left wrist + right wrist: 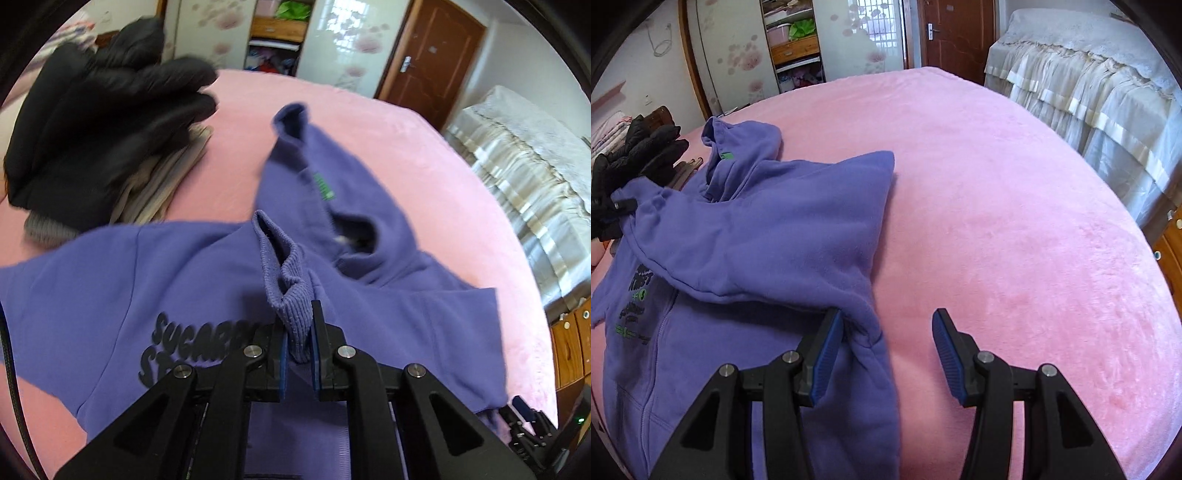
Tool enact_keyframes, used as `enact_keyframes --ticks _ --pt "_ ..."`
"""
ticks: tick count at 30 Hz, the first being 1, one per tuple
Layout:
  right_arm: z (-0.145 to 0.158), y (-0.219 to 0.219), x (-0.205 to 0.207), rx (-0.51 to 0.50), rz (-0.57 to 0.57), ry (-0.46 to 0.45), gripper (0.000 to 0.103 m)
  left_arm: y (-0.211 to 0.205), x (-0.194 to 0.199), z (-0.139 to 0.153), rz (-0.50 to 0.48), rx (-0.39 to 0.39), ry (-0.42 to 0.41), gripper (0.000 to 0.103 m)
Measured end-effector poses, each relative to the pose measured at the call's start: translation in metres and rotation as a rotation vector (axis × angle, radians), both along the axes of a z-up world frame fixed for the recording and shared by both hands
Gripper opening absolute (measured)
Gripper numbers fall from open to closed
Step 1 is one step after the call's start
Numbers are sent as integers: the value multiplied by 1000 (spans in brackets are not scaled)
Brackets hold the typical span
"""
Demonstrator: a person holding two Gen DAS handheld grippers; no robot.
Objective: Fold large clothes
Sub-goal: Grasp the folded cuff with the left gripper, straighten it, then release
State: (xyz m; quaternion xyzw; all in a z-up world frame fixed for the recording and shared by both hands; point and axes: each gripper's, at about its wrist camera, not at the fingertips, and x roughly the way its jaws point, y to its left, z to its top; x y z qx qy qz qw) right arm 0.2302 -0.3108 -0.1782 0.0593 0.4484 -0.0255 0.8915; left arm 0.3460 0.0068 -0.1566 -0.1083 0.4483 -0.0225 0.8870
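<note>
A purple zip hoodie (pixel 184 280) with black lettering lies spread on the pink bed cover (pixel 424 166), its hood (pixel 332 177) pointing away. My left gripper (pixel 299 325) is shut on the ribbed sleeve cuff (pixel 291 295), which is lifted above the chest. In the right wrist view the hoodie (pixel 757 240) fills the left side, its sleeve pulled across the body toward the left gripper (pixel 617 210). My right gripper (pixel 888 325) stands open over the hoodie's right edge. Its left finger (pixel 827 347) is at a fabric fold and its right finger is over bare cover.
A black puffer jacket (pixel 92 122) sits on folded beige clothes (pixel 166 173) at the far left of the bed. A second bed with a white frilled cover (pixel 1089 74) stands on the right, with a wooden drawer unit (pixel 569 347) nearby. A wardrobe and a brown door are behind.
</note>
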Motion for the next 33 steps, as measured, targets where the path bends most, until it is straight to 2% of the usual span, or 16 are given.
enact_keyframes --ticks 11,12,14,16,17,24,28,33 --pt "-8 7 4 -41 25 22 49 25 -6 -72 29 -19 99 8" --pt "-8 8 5 -45 30 21 47 25 -6 -75 31 -20 100 9" --pt "-11 10 8 -38 47 33 31 24 -6 -78 27 -17 91 9" --pt "-14 13 9 -51 48 46 21 24 -6 -80 25 -10 86 11" --pt "-16 15 9 -72 44 52 20 26 -6 -83 27 -9 86 13" --pt "-18 18 7 -109 39 74 20 43 -6 -83 1 -68 101 20" --pt "-11 19 2 -125 49 76 24 54 -12 -72 17 -72 107 35" --pt "11 15 -8 -105 51 37 25 70 -26 -47 38 -79 68 36"
